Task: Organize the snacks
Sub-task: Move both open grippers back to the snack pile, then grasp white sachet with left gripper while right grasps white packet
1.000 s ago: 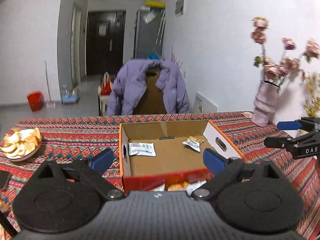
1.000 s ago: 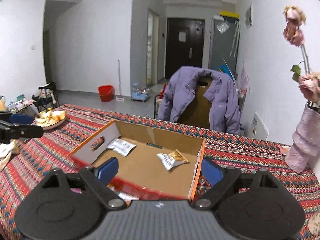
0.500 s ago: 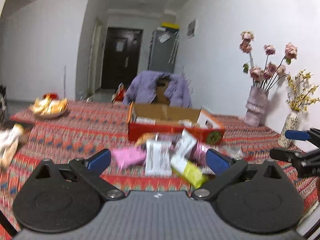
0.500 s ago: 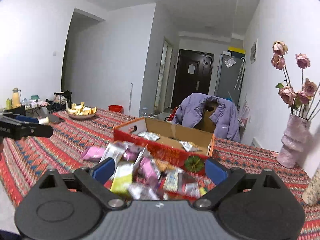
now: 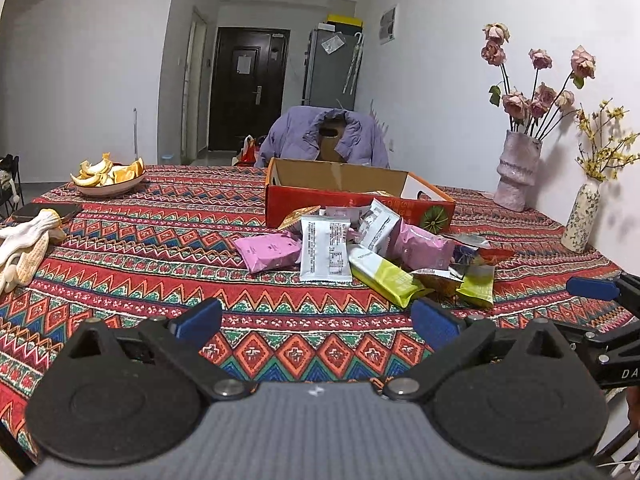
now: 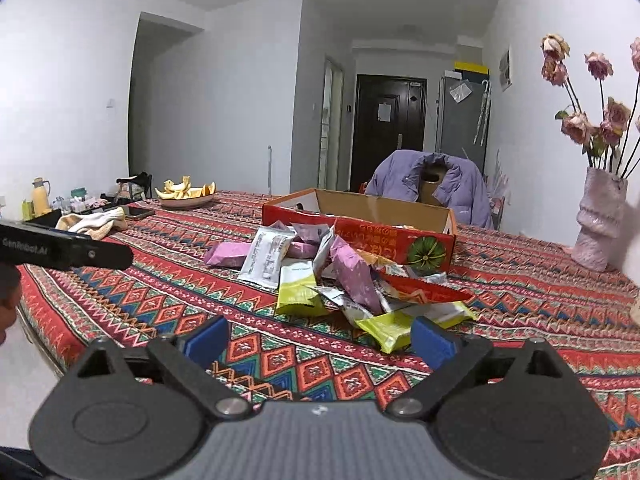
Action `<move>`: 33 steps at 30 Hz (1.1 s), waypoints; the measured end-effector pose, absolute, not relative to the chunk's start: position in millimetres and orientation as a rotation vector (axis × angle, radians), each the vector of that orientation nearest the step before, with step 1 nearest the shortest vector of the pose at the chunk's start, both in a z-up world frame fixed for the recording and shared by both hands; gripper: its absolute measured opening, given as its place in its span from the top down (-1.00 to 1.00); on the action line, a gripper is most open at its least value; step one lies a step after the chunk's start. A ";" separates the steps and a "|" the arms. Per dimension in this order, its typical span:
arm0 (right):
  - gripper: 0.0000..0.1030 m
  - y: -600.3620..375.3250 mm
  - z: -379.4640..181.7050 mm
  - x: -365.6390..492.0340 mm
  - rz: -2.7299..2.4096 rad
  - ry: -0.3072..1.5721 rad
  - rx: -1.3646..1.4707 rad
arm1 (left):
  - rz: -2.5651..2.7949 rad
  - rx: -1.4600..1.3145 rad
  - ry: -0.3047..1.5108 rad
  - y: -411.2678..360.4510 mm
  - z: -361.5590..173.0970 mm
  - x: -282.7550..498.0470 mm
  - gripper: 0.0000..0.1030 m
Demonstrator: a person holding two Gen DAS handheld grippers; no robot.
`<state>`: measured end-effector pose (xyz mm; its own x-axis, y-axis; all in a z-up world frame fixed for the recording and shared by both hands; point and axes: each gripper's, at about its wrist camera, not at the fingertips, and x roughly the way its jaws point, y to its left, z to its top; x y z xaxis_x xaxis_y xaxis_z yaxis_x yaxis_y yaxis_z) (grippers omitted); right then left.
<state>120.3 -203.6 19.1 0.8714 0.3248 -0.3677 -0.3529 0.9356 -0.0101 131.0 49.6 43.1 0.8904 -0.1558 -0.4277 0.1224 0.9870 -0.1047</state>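
A loose pile of snack packets (image 5: 360, 248) lies on the patterned tablecloth against the front wall of an open red-orange cardboard box (image 5: 340, 178). It includes pink packets (image 5: 270, 252), a white one (image 5: 326, 252) and yellow-green ones (image 5: 386, 276). My left gripper (image 5: 316, 318) hovers low, short of the pile, open with nothing between its blue pads. My right gripper (image 6: 320, 338) is open too. A yellow-green packet (image 6: 390, 326) lies just ahead of its right finger, on the near edge of the pile (image 6: 340, 276). The box (image 6: 380, 204) interior is mostly hidden.
On the left stand a plate of orange peel (image 5: 120, 189), white gloves (image 5: 28, 240) and a phone (image 5: 44, 211). A pink vase of roses (image 5: 516, 172) and a small patterned vase (image 5: 580, 216) stand at the right. Behind the box, a purple jacket (image 5: 296, 136) hangs over a chair.
Both grippers pulled back from above the box and sank toward the table's near side. The snack pile in front of the box came into view. The jaws spread slightly wider.
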 end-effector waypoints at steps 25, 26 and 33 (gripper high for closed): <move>-0.55 -215.7 11.8 233.1 0.345 0.499 0.182 | -0.186 0.000 0.573 19.2 15.4 272.0 -0.94; -0.54 -213.8 9.5 239.9 0.349 0.513 0.209 | -0.190 0.002 0.570 17.4 14.1 279.4 -0.94; -0.53 -204.2 -16.2 287.7 0.366 0.638 0.404 | -0.177 0.015 0.568 10.7 -1.3 338.3 -0.77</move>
<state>287.7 -204.2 -16.2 0.7449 0.4461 -0.4960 -0.2030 0.8599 0.4684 338.3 10.7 -1.3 0.8284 -0.1625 -0.5360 0.1706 0.9847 -0.0348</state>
